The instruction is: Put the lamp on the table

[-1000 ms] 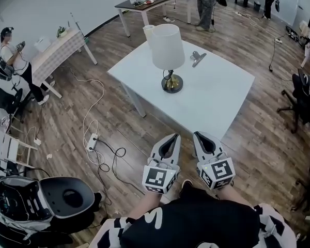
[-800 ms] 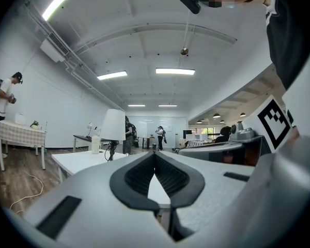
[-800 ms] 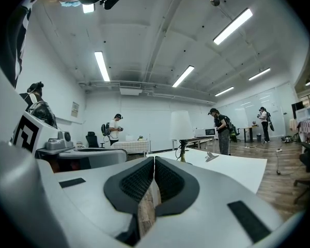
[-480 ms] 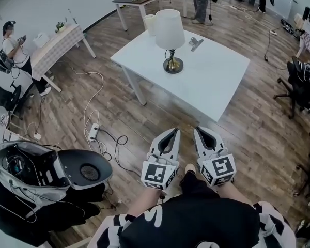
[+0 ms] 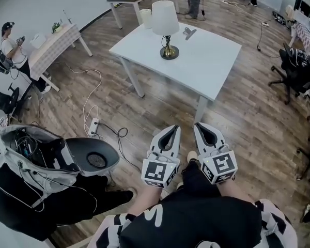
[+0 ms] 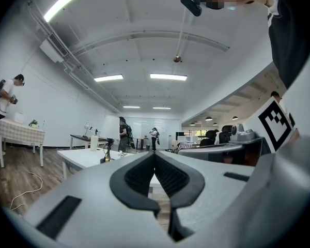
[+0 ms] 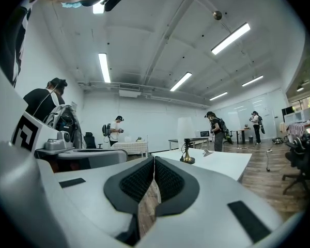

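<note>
The lamp (image 5: 165, 27), with a white shade and a brass base, stands upright on the white table (image 5: 212, 71) near its far left part. Both grippers hang close to my body over the wood floor, well short of the table's near edge. My left gripper (image 5: 170, 130) is shut with nothing between its jaws, and so is my right gripper (image 5: 204, 128). In the left gripper view the left gripper (image 6: 155, 154) points toward the lamp (image 6: 107, 154) far off. In the right gripper view the right gripper (image 7: 154, 160) also faces the distant lamp (image 7: 186, 154) on the table (image 7: 222, 163).
A metal clip-like object (image 5: 188, 33) and a white cylinder (image 5: 145, 17) share the table. A power strip with cables (image 5: 94, 128) lies on the floor at left. A person's grey-and-black gear (image 5: 46, 159) is close at lower left. Office chairs (image 5: 294, 71) stand at right, a checkered table (image 5: 54, 43) at left.
The table and lamp have drawn farther off and higher in the head view as I stepped back. The gear at lower left came further in. Both grippers stayed shut.
</note>
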Motion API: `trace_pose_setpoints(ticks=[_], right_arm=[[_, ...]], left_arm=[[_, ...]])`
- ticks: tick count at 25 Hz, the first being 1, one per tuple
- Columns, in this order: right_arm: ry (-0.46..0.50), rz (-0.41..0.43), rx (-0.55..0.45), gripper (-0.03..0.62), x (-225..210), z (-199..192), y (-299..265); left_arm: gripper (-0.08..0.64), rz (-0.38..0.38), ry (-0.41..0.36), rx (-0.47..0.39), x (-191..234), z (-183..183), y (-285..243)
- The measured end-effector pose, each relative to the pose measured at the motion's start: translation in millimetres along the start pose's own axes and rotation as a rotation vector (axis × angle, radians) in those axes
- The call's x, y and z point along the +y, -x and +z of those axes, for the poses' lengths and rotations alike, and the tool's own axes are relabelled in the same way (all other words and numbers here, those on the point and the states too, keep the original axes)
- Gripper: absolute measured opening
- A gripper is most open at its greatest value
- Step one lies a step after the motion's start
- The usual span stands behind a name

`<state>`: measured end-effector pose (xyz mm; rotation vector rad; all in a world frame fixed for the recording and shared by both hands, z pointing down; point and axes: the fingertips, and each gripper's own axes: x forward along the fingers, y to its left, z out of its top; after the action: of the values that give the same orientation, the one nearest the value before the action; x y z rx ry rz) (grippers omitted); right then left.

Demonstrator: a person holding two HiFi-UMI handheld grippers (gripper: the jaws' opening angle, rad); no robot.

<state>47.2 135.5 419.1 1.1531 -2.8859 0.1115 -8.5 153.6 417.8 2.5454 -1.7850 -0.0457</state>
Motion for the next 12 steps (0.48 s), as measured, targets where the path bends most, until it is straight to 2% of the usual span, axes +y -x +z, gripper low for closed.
trace_pose_setpoints(ticks=[5, 12], right_arm=[[0.007, -0.010, -0.022, 0.020, 10, 8, 18], [0.013, -0.002, -0.022, 0.020, 23, 23, 18]], left_arm=[[0.005, -0.010, -0.003, -0.012, -12, 4, 11], [0.005, -0.010, -0.012, -0.031, -11, 30, 18]])
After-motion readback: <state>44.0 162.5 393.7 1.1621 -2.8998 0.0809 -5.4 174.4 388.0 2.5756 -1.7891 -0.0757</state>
